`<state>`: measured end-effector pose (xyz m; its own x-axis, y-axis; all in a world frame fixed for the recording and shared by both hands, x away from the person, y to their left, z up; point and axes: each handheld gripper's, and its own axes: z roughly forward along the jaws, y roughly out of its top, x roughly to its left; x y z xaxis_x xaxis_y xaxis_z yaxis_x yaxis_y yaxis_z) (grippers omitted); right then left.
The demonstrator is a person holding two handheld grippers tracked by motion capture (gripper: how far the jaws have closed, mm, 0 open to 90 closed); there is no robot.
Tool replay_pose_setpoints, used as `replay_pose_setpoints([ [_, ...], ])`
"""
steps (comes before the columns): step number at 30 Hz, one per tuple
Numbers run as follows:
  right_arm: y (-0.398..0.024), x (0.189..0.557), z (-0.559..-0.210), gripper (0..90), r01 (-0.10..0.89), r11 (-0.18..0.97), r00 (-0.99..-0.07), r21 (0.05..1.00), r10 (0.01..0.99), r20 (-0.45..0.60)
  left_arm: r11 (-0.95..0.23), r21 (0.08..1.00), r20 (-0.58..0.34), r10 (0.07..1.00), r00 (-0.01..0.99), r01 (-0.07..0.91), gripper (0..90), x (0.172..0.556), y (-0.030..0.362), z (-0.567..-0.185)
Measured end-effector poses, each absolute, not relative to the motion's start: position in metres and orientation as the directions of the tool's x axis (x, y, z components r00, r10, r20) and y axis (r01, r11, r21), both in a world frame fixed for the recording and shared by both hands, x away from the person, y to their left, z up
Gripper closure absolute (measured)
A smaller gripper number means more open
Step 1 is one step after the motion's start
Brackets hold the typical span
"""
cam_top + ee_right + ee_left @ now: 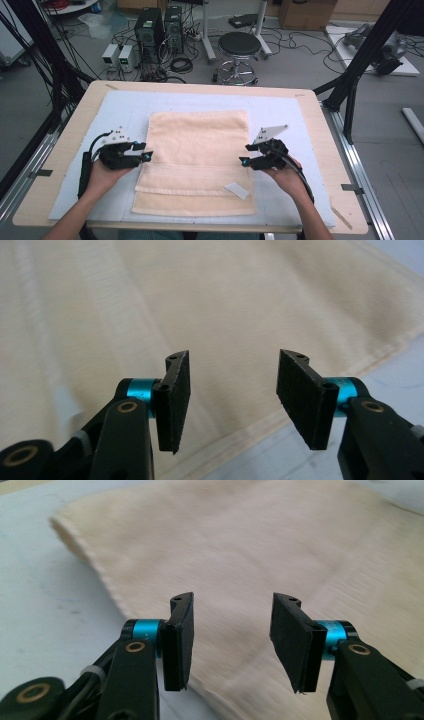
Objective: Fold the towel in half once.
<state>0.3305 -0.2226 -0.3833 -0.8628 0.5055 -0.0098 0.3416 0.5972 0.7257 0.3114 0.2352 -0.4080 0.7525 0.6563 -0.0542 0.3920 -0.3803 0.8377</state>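
A cream towel (197,160) lies flat on the pale blue mat (295,120), its near part folded up into a band, with a small white tag (236,190) at its lower right. My left gripper (146,151) is at the towel's left edge, jaws open and empty. My right gripper (244,154) is at the towel's right edge, also open and empty. The left gripper view has the open gripper (231,637) over the towel (240,545) near its edge. In the right gripper view, the open gripper (232,397) hovers over the towel's hemmed edge (150,315).
The mat covers a wooden table (75,125). Beyond the table stand a black stool (239,50), computer towers (150,30) and tangled cables on the floor. Black frame posts (360,65) rise at the right and left.
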Motion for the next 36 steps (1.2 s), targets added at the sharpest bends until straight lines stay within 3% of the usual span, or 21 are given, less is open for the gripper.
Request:
replay_pose_setpoints([
  [7, -0.218, 0.293, -0.402, 48.6, 0.285, 0.620, -0.914, 0.731, 0.405, 0.012, -0.440, 0.827, -0.051, 0.563, 0.825, 0.351, 51.7, 0.271, 0.232, -0.421],
  [10, -0.218, 0.284, -0.414, 50.4, 0.280, 0.640, -0.929, 0.716, 0.368, 0.033, -0.485, 0.809, -0.056, 0.502, 0.863, 0.334, 56.6, 0.261, 0.234, -0.425],
  [16, -0.212, 0.282, -0.433, 65.0, 0.257, 0.694, -0.949, 0.672, 0.314, 0.040, -0.522, 0.782, -0.078, 0.463, 0.883, 0.342, 65.7, 0.261, 0.234, -0.443],
  [21, -0.211, 0.286, -0.431, 83.7, 0.261, 0.697, -0.948, 0.668, 0.314, 0.043, -0.530, 0.778, -0.076, 0.454, 0.888, 0.337, 82.6, 0.264, 0.233, -0.441],
  [36, -0.213, 0.271, -0.385, 85.7, 0.209, 0.630, -0.955, 0.748, 0.297, 0.016, -0.425, 0.859, -0.053, 0.479, 0.876, 0.285, 85.8, 0.243, 0.250, -0.402],
])
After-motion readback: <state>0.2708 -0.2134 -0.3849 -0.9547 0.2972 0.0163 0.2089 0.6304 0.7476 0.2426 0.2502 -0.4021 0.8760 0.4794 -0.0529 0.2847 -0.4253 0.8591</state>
